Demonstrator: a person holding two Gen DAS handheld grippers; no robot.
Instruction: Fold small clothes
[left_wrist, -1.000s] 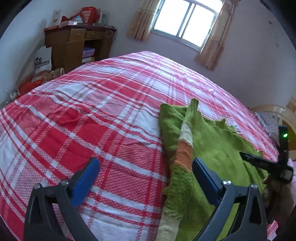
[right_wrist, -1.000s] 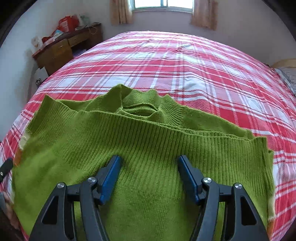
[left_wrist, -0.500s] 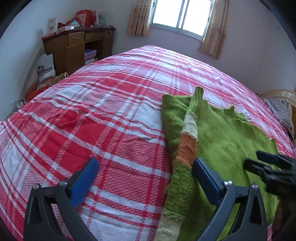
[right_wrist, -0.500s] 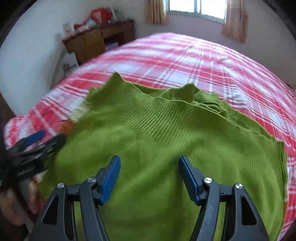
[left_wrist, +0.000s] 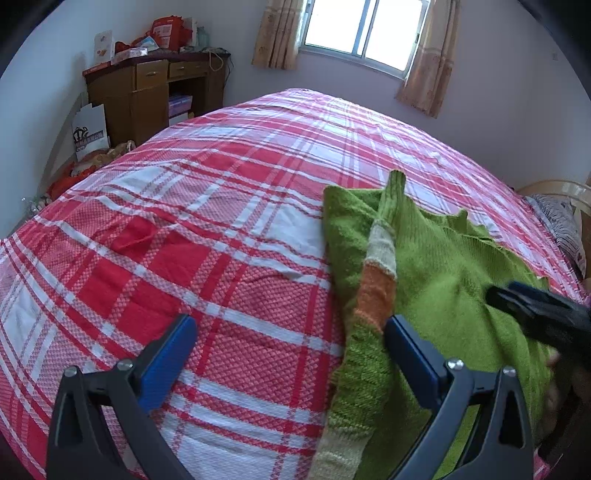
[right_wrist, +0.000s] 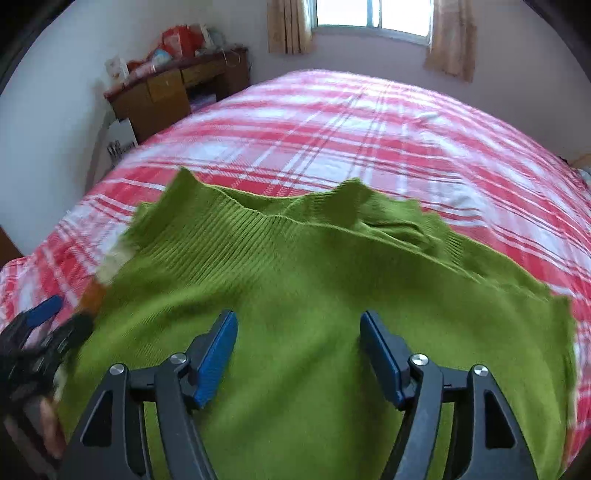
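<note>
A green knit sweater (right_wrist: 314, 314) lies spread on the red and white plaid bed (right_wrist: 369, 122), collar toward the far side. One sleeve (left_wrist: 376, 273), banded green, cream and orange, is folded along its left edge. My right gripper (right_wrist: 298, 345) hovers over the sweater's body, its jaws opening with nothing pinched between the blue pads. My left gripper (left_wrist: 290, 356) stands open at the sweater's left edge; its right pad is by the sleeve and its left pad is over bare bedspread. Each gripper shows at the edge of the other's view: the right gripper (left_wrist: 535, 314), the left gripper (right_wrist: 40, 332).
A cluttered brown wooden desk (left_wrist: 155, 92) stands against the wall at the far left, with a paper bag (left_wrist: 90, 131) and items on the floor beside it. A curtained window (left_wrist: 362, 33) is behind the bed. A pillow (left_wrist: 557, 221) lies at the far right.
The right gripper has swung leftward over the sweater, so the sweater sits more to the right in its view, and its jaws have widened a little. The left gripper has stayed put.
</note>
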